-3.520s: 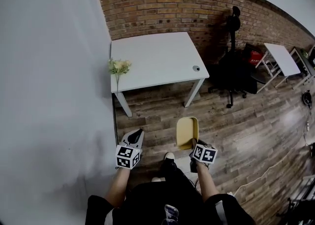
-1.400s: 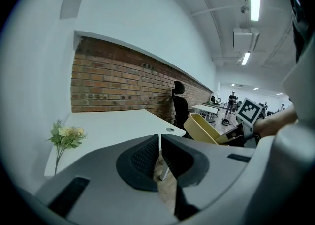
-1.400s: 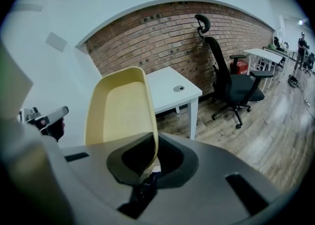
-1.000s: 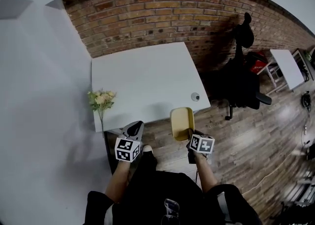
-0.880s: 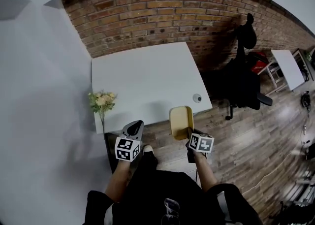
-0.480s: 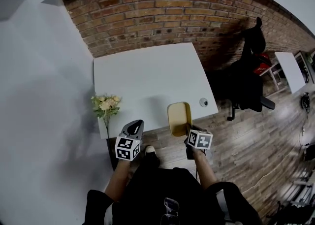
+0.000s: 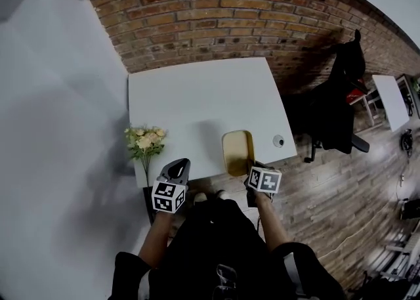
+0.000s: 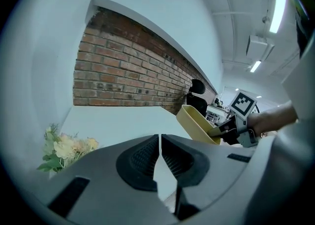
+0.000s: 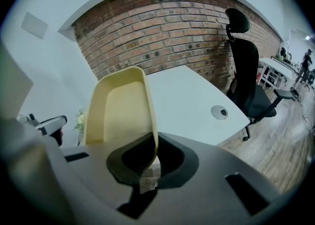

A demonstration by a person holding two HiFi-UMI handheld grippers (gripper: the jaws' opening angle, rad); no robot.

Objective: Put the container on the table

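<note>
At the foot of a brick wall point(image 7: 230, 10), which fills the 12 o'clock side of the head view, a white table point(image 7: 197, 102) stands with its far edge against the bricks. A pale plain wall point(image 7: 59, 128) runs along its 9 o'clock side, and wooden floor point(image 7: 328, 187) spreads from 3 to 5 o'clock. A black office chair point(image 7: 338, 105) stands at the table's 3 o'clock, just off its right edge. Beyond the chair, a second white table point(image 7: 392, 98) shows at the frame's edge.

The yellow container point(image 7: 236, 151), a shallow oblong tray, hangs over the table's near edge at about 5 o'clock of the tabletop. The left gripper view shows it held in the air with its far end tipped upward. Whether any part of it touches the tabletop cannot be told.

The right gripper point(image 7: 249, 169) is clamped on the container's near rim, and its own view shows the thin rim pinched between the two pads. The left gripper point(image 7: 178, 166) hovers at the table's 7 o'clock edge, its jaws closed together with nothing between them.

A bunch of pale flowers point(image 7: 146, 142) sits at the table's 8 o'clock corner, just beside the left gripper. A small round cable grommet point(image 7: 279, 140) lies in the tabletop near the 4 o'clock corner, to the container's right.
</note>
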